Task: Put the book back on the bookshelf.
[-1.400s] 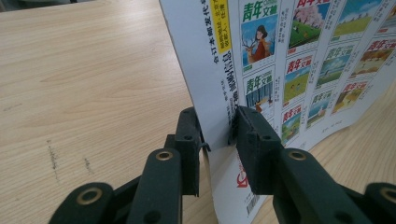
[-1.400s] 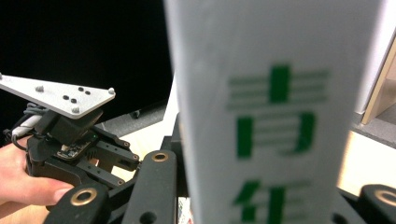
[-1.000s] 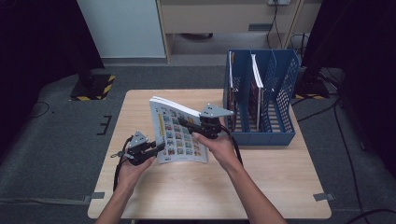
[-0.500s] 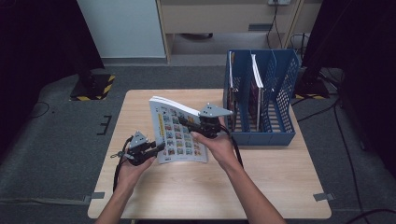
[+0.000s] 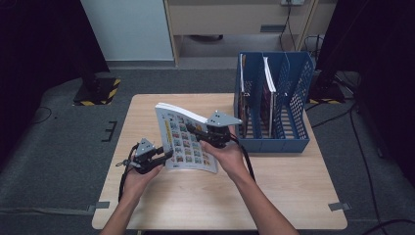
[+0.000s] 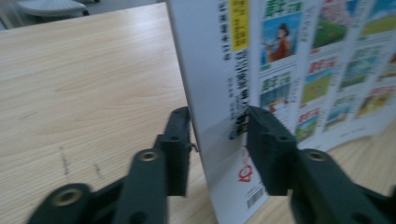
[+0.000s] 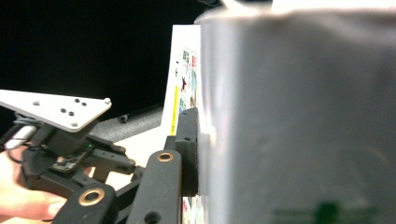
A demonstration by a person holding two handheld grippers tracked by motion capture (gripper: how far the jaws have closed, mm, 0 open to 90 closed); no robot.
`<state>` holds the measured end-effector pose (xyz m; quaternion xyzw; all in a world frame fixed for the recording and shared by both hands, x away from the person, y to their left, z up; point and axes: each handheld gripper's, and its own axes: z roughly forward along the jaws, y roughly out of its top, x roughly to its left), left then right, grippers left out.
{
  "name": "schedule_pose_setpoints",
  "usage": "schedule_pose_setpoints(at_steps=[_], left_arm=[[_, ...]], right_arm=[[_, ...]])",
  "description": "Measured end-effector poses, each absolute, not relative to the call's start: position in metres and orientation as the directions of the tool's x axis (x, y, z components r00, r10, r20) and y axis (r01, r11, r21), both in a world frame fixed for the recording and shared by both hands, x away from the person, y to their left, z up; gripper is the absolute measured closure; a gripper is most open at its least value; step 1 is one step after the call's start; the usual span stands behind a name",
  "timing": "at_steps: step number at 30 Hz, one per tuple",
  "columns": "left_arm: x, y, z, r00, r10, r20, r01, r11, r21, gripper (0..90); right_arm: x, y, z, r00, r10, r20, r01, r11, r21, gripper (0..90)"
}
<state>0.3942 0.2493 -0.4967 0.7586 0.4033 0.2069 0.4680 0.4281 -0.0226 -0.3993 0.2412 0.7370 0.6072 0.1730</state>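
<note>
Here, a pale wooden table (image 5: pixel 293 196) with visible grain carries a blue plastic file rack (image 5: pixel 293 142) with perforated walls at its right rear; thin magazines (image 5: pixel 266 93) stand upright in its compartments. A thick, glossy book (image 5: pixel 188 142), its cover a grid of small coloured pictures, stands tilted on its lower edge at the table's middle. The right gripper (image 5: pixel 208 131) is clamped on the book's upper edge. The left gripper (image 6: pixel 219 140) straddles the lower corner near the spine; its jaws have just been opening, one showing a gap.
</note>
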Motion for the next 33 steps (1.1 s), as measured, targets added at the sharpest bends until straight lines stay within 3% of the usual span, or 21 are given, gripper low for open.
schedule_pose_setpoints(at_steps=[2,10,16,20,33], left_arm=[[0.395,0.254,-0.498,0.569,0.819,-0.074,0.430,-0.219,0.876,46.2],[0.398,0.277,-0.505,0.484,0.875,-0.009,0.465,-0.249,0.850,26.1],[0.402,0.284,-0.514,0.460,0.888,0.005,0.521,-0.274,0.809,19.6],[0.405,0.283,-0.521,0.453,0.891,0.006,0.566,-0.293,0.771,9.4],[0.408,0.275,-0.534,0.464,0.886,0.019,0.613,-0.336,0.715,5.4]], right_arm=[[0.425,-0.024,-0.397,-0.825,0.565,0.036,0.139,0.140,0.980,73.9],[0.421,-0.032,-0.387,-0.807,0.591,0.007,0.103,0.128,0.987,73.8],[0.421,-0.043,-0.385,-0.795,0.606,0.022,0.109,0.109,0.988,73.9],[0.420,-0.052,-0.382,-0.790,0.613,0.035,0.111,0.087,0.990,73.8],[0.414,-0.058,-0.380,-0.794,0.606,0.033,0.111,0.091,0.990,73.8]])
